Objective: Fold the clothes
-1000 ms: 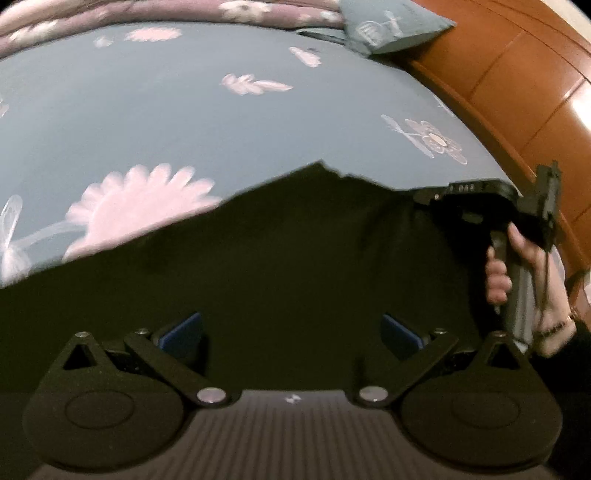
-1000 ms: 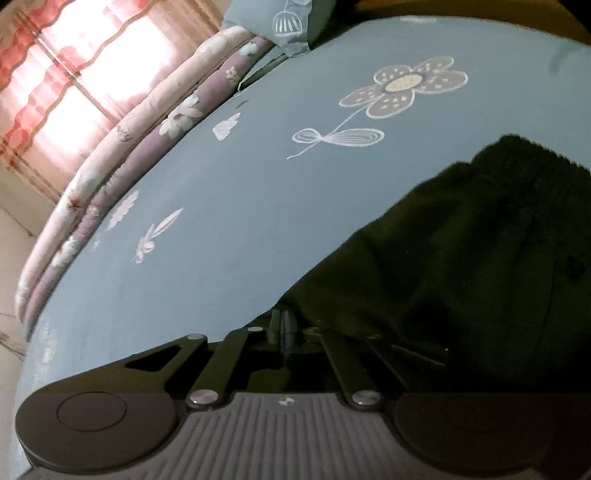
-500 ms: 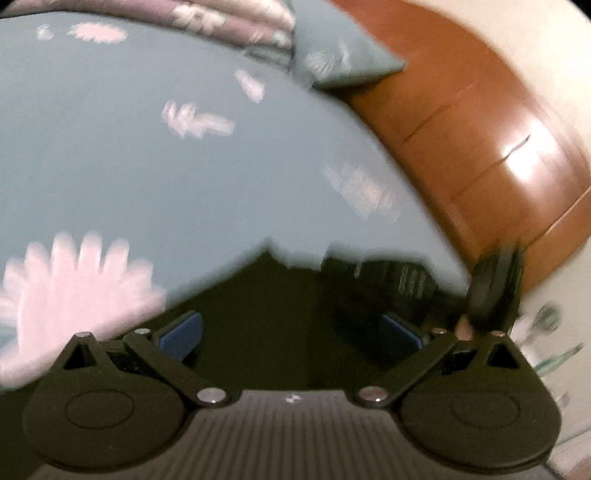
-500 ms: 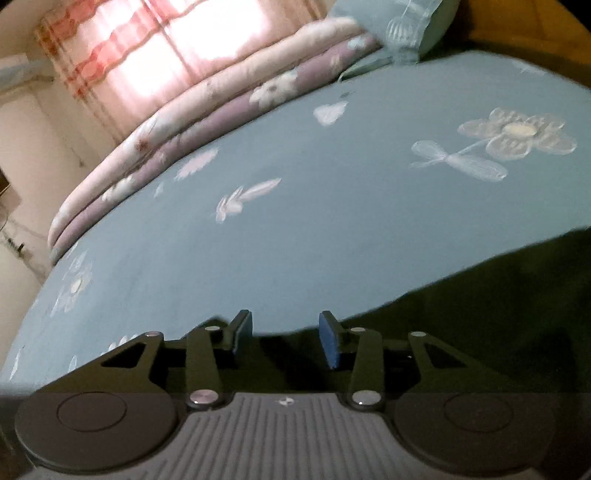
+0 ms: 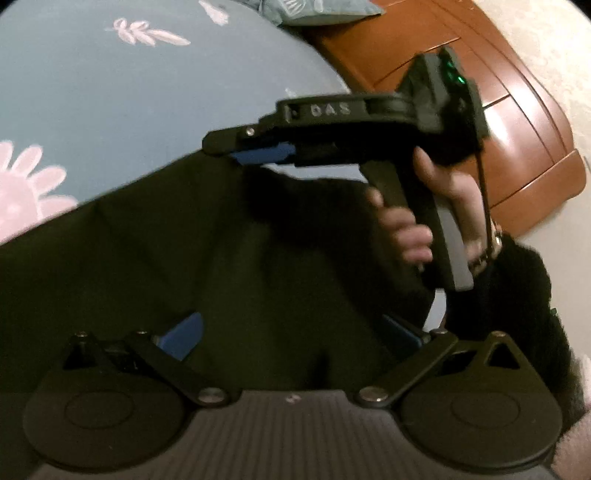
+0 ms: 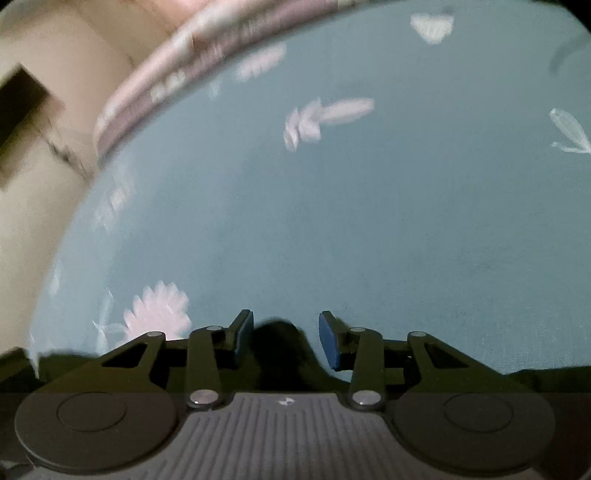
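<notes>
A black garment (image 5: 221, 258) lies spread on the blue flowered bed sheet (image 5: 147, 92). My left gripper (image 5: 291, 332) hovers over its near part, open wide, with the cloth beneath and nothing pinched. In the left wrist view my right gripper (image 5: 231, 147) reaches in from the right over the garment's far edge, held by a hand (image 5: 410, 229). In its own view the right gripper (image 6: 284, 339) stands open; a dark tuft of the garment (image 6: 280, 334) shows between the pads, and neither pad presses on it.
A wooden headboard (image 5: 517, 129) runs along the right of the bed, with a blue pillow (image 5: 314, 11) at its top corner. A rolled pink and purple quilt (image 6: 166, 81) lies along the bed's far side. Open blue sheet (image 6: 369, 221) stretches beyond the garment.
My right gripper, shut on the garment's edge a second ago, has opened and swung left across the sheet. The left view has turned right and tipped down, and the right gripper now looms large.
</notes>
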Available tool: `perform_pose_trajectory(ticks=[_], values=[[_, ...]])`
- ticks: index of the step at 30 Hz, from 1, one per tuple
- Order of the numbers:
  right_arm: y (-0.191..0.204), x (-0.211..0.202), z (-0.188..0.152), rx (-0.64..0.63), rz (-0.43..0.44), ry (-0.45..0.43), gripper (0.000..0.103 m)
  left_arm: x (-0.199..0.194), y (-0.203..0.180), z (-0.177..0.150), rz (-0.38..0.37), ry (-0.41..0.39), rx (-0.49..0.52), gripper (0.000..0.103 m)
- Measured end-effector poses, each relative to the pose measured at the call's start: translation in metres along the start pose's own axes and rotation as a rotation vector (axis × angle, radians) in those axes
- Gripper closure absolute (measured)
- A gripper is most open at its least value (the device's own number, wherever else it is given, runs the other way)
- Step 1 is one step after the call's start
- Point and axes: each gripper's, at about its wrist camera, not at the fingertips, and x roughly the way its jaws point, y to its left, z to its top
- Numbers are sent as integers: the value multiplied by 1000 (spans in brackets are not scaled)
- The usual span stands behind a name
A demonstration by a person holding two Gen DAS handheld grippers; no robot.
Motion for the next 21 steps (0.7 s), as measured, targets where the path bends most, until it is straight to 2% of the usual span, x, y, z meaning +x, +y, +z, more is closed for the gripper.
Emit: perform_pose_trajectory(ticks=[2,4,5,7,11,15,18,19,21], values=[[1,1,-1,-11,41,35,66,-2,-2,-7,15,-7,3,1],[-1,3,-2,-23,68,59,70,-3,-2,-12,14,-27,17,1],[-2,4,-2,-29,78,55,81,-1,-1,-14,10,-33,21,1],[-5,7,0,-39,100,40,85,-2,1,-16,-5,-45,10,1],[-7,9,4,-79,168,-45,96,-1,3,-15,-26,-48,-7,1],[-15,3,12,-37,197,-113,93,-4,0,-19,-25,-58,-7,1],[-12,-14,9,-48,203,-129,83,-5,-2,-23,-15,-62,-2,1],[-7,-18,7,-73,176,-127,73,-7,-3,-23,-7,-64,-9,1],[0,-23,1,-111,150,-110,72,-18,-8,-21,11,-75,-4,1]])
